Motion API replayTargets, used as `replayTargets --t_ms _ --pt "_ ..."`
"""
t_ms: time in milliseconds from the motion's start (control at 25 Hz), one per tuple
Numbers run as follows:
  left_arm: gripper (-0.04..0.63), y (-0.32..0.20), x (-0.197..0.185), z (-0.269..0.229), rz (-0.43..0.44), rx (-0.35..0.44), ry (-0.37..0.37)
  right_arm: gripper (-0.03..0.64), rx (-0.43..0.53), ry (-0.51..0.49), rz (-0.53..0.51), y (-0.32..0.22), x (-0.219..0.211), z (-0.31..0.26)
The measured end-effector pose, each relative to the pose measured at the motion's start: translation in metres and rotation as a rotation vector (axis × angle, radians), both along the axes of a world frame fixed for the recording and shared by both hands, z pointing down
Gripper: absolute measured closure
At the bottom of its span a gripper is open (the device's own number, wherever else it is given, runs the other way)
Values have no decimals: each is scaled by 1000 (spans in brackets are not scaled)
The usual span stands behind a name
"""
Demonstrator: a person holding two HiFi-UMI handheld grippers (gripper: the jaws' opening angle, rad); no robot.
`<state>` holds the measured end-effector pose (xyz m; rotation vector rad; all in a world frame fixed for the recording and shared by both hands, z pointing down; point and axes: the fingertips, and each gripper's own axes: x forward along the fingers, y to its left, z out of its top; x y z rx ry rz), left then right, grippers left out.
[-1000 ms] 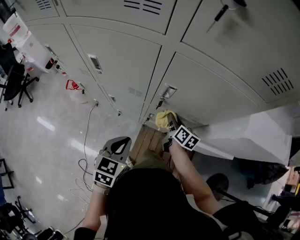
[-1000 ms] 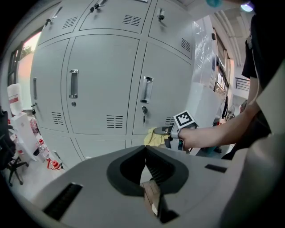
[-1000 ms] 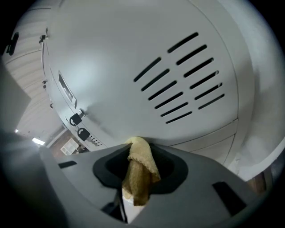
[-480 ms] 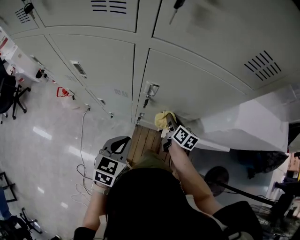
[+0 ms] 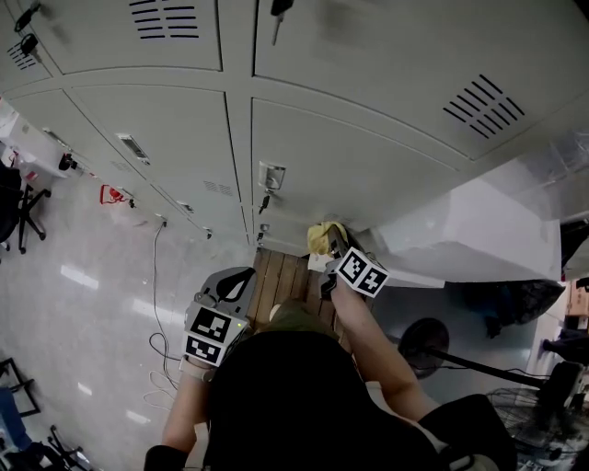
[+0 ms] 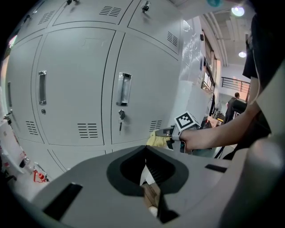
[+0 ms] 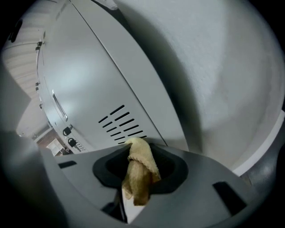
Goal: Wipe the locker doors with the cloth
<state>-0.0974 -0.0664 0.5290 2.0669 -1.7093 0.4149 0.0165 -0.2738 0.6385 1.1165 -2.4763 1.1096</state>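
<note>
Cloth (image 5: 319, 236) clamped in right tongs (image 5: 329, 251) near locker door (image 5: 368, 175) bottom; left tongs (image 6: 150, 198) clenched empty.

1. Bright, even light; a round white ceiling lamp (image 6: 237, 11) glared high above the left gripper (image 6: 150, 196).
2. White glare streaked the glossy pale floor (image 5: 85, 276) left of it.
3. Both gripper views bowed and darkened at their edges.
4. The crumpled yellow cloth (image 7: 142, 162) in the right gripper (image 7: 133, 198) looked soft.

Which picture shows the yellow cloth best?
The right gripper view: the crumpled yellow cloth sits close up, pinched in the right gripper. The head view shows only a small yellow lump by the grey locker door; the left gripper view shows it tiny, far off.
</note>
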Motion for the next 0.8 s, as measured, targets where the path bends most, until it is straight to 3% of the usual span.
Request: replayTargets --t_ms 320,800 --pt "586 -14 18 -2 60 7 5 500 75 50 51 -5 27 -18" --pt "586 -32 34 -16 118 57 36 502 186 -30 52 15 47 -85"
